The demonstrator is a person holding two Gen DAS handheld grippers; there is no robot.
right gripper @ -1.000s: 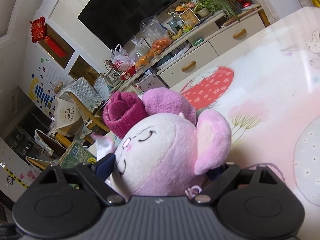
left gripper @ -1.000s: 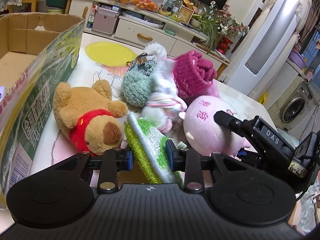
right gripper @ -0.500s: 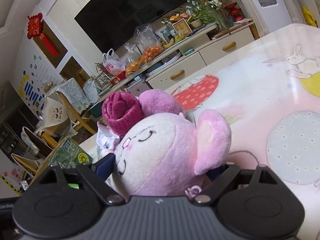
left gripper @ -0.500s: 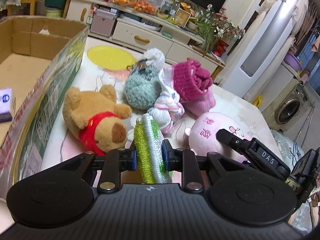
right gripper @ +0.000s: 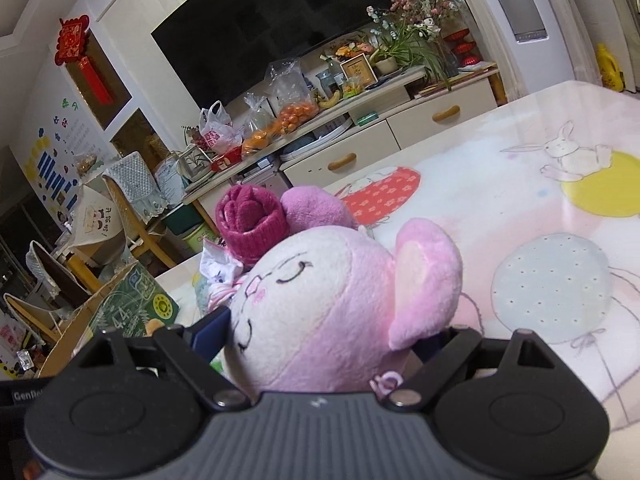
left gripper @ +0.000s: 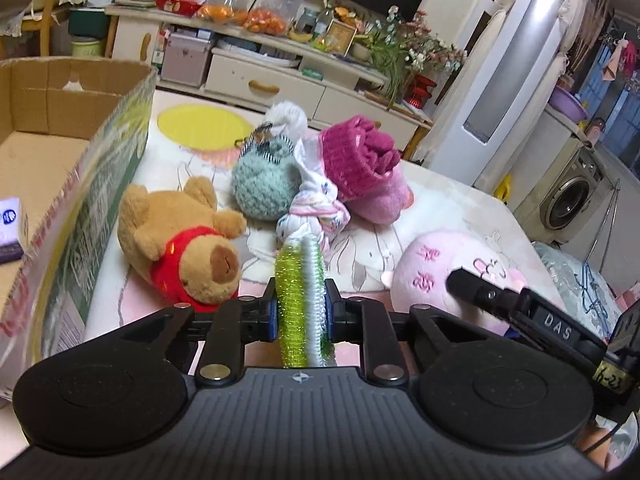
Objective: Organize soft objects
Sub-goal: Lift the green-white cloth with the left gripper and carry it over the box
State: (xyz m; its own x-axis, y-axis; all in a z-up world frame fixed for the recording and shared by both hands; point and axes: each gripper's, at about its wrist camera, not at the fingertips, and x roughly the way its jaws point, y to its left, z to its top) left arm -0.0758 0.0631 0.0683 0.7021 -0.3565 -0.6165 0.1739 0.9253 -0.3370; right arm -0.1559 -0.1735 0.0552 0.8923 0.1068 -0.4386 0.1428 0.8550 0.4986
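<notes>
Since a second ago the left tool (left gripper: pixel 301 314) has gone from straddling the green and white scrubber (left gripper: pixel 303 296) with its fingers apart to pinching it, and the scrubber now stands on edge, lifted off the bench (left gripper: pixel 452 204). Its glittery green fringe and white knitted middle are squeezed narrow between the blue pads, and its top rises above them.

Just left of that tool and a little ahead lies the brown bear (left gripper: pixel 184 240) in a red shirt, on its back with its snout toward the camera. Past the bear, the cardboard box (left gripper: pixel 100 168) runs along the left edge of the bench with its top open; its printed wall stands close beside the bear, leaving only a narrow strip of cloth between them. To the right, the pink pig plush (left gripper: pixel 436 272) is held by the right tool (right gripper: pixel 320 340), whose fingers are closed on its round head from either side; one floppy ear hangs over the right-hand finger.

Ahead of the scrubber sits a knotted white cloth bundle (left gripper: pixel 316 208), touching a grey-green knitted ball (left gripper: pixel 264 188) on its left and a rolled magenta sock (left gripper: pixel 360 160) on its right, which rests on a lighter pink piece (left gripper: pixel 380 200).

In the right wrist view the bench to the right of the pig is open printed cloth out to its far edge. Beyond stands a low cabinet (left gripper: pixel 272 84) with bags of oranges.
</notes>
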